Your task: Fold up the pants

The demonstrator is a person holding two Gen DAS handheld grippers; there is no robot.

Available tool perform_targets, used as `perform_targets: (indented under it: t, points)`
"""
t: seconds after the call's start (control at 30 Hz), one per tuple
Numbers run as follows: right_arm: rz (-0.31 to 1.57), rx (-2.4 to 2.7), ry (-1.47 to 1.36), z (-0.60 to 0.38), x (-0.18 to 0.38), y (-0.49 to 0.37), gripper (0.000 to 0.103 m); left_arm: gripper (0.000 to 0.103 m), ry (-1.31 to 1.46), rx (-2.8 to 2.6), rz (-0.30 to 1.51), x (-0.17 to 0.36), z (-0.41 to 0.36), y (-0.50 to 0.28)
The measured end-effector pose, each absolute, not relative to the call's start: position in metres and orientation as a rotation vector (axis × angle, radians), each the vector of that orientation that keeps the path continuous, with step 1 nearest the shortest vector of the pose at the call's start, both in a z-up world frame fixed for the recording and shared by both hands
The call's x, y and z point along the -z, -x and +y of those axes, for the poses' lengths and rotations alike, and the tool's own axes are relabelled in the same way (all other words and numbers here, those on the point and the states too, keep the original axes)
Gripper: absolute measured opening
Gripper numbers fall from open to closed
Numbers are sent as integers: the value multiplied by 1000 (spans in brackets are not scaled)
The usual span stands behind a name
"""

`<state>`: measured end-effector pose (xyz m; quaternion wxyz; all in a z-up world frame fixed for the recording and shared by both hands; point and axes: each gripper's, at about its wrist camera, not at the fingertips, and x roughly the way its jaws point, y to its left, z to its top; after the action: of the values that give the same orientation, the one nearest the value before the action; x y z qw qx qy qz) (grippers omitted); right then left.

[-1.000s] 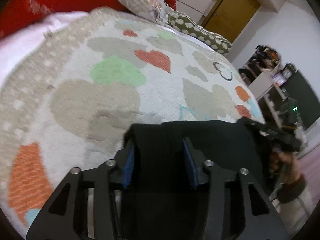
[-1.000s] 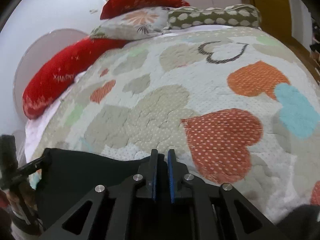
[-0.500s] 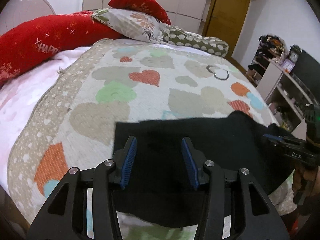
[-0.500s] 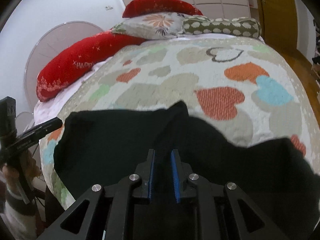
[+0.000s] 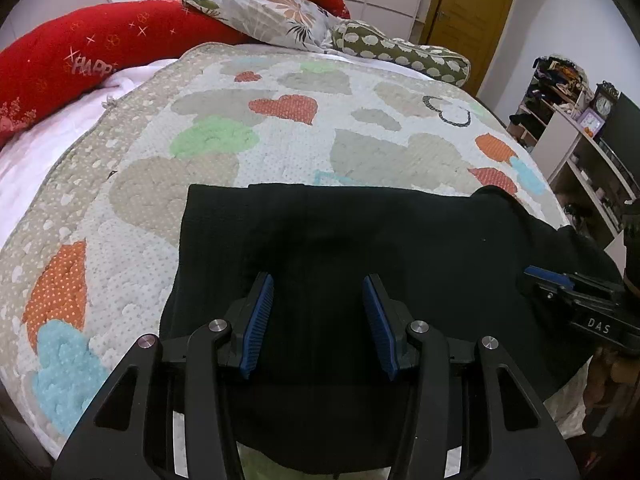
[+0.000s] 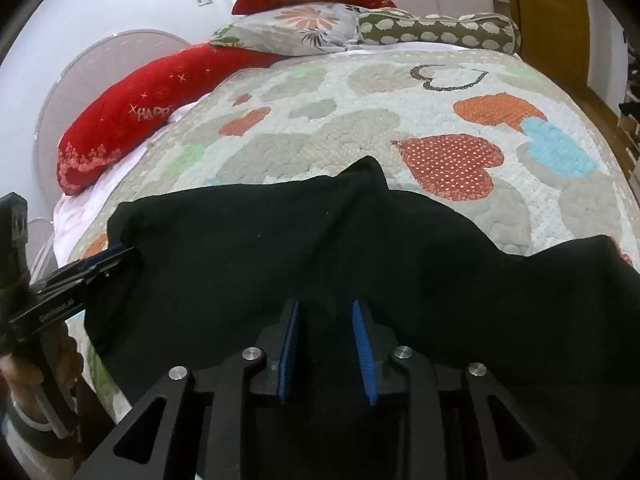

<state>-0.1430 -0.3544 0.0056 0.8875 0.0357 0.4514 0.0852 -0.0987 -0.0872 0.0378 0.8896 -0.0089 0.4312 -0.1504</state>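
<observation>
Black pants (image 5: 360, 240) lie spread across the near part of the heart-patterned quilt (image 5: 240, 128), with one end hanging over the bed's front edge. My left gripper (image 5: 318, 280) hovers over the pants near their left end, open, with its blue pads well apart and only flat cloth beneath. My right gripper (image 6: 325, 306) is over the pants (image 6: 280, 248) further right. Its jaws are opening, and a low ridge of cloth sits between the pads without being pressed. A peak of cloth (image 6: 366, 168) stands up ahead of it. Each view shows the other gripper at the side: left gripper (image 6: 80, 280), right gripper (image 5: 568, 288).
A long red bolster (image 5: 80, 56), a floral pillow (image 5: 272, 12) and a green dotted bolster (image 5: 400, 52) line the head of the bed. A wooden door (image 5: 472, 0) and cluttered white shelves (image 5: 572, 128) stand to the right. A round white fan (image 6: 100, 76) stands behind the bed on the left.
Both grippers have drawn back toward the bed's near edge, and the pants now lie spread on the quilt. The right jaws, pinched together on the cloth before, have parted.
</observation>
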Motion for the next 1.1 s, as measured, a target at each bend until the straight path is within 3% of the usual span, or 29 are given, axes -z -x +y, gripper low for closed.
perform_targets:
  t: [0.7, 0.87, 0.93, 1.1]
  points:
    - [919, -157, -69, -370, -32, 163, 33, 46, -23, 482, 900, -58, -156, 106]
    - [796, -47, -121, -430, -78, 195, 34, 46, -62, 530, 924, -50, -183, 102]
    - [765, 46, -149, -466, -91, 209, 40, 46, -68, 546, 929, -47, -191, 101]
    - [816, 149, -188, -517, -84, 212, 43, 46, -83, 575, 945, -38, -209, 99]
